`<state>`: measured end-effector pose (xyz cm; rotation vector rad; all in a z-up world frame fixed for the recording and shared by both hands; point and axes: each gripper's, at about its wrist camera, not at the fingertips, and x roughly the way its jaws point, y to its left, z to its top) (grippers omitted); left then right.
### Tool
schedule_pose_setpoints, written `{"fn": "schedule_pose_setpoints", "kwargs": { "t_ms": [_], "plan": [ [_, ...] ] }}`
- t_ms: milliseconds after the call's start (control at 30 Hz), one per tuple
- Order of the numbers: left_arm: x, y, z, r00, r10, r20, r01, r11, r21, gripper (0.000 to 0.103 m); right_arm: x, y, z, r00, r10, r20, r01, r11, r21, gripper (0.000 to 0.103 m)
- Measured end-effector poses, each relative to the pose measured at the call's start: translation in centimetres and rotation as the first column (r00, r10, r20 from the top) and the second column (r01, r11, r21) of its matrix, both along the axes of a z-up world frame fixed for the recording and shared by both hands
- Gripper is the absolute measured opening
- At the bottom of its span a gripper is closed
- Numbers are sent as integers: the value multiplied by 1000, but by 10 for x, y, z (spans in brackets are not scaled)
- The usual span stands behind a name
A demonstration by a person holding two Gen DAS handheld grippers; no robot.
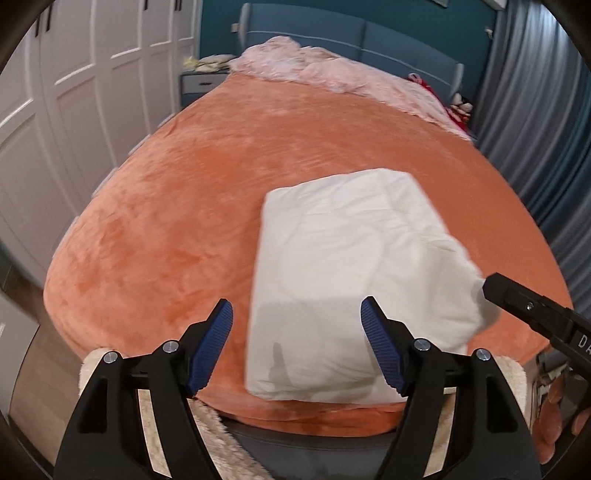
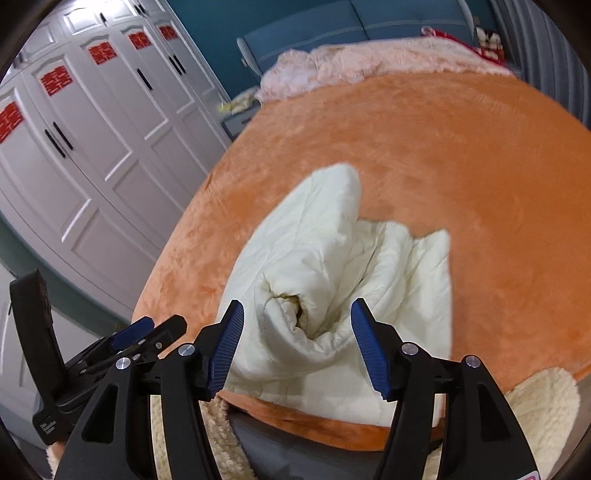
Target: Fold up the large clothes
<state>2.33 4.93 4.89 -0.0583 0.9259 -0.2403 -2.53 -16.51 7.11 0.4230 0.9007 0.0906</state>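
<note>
A white padded garment (image 1: 347,266) lies folded into a thick block near the front edge of the orange bed (image 1: 177,206). In the right wrist view the garment (image 2: 332,266) shows its layered, rolled end facing me. My left gripper (image 1: 297,314) is open and empty, its jaws spread either side of the garment's near left part, above it. My right gripper (image 2: 297,317) is open and empty, just in front of the garment's rolled end. The right gripper also shows at the right edge of the left wrist view (image 1: 532,306), beside the garment's right corner.
A pink fluffy blanket (image 1: 332,70) lies at the head of the bed against a blue headboard (image 1: 369,33). White wardrobe doors (image 2: 92,147) stand to the left, grey curtains (image 1: 535,110) to the right. A cream fleece cloth (image 2: 535,417) hangs at the bed's foot.
</note>
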Motion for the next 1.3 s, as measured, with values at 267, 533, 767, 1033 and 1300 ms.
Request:
{"fn": "schedule_pose_setpoints", "kwargs": {
  "t_ms": [267, 533, 767, 1033, 1300],
  "plan": [
    [5, 10, -21, 998, 11, -65, -13, 1000, -27, 69, -14, -6, -20, 998, 23, -53, -24, 999, -21, 12],
    [2, -16, -37, 993, -61, -104, 58, 998, -27, 69, -55, -36, -39, 992, -63, -105, 53, 994, -97, 9],
    [-8, -41, -58, 982, -115, -147, 118, 993, 8, 69, -64, -44, -75, 978, -98, -185, 79, 991, -107, 9],
    [-10, -52, -84, 976, -116, -184, 128, 990, 54, 71, -60, -43, -117, 957, -101, -271, 80, 993, -87, 9],
    [-10, -59, -101, 976, -107, -189, 125, 988, 91, 81, -52, -41, -141, 946, -83, -313, 58, 994, -88, 9]
  ]
}}
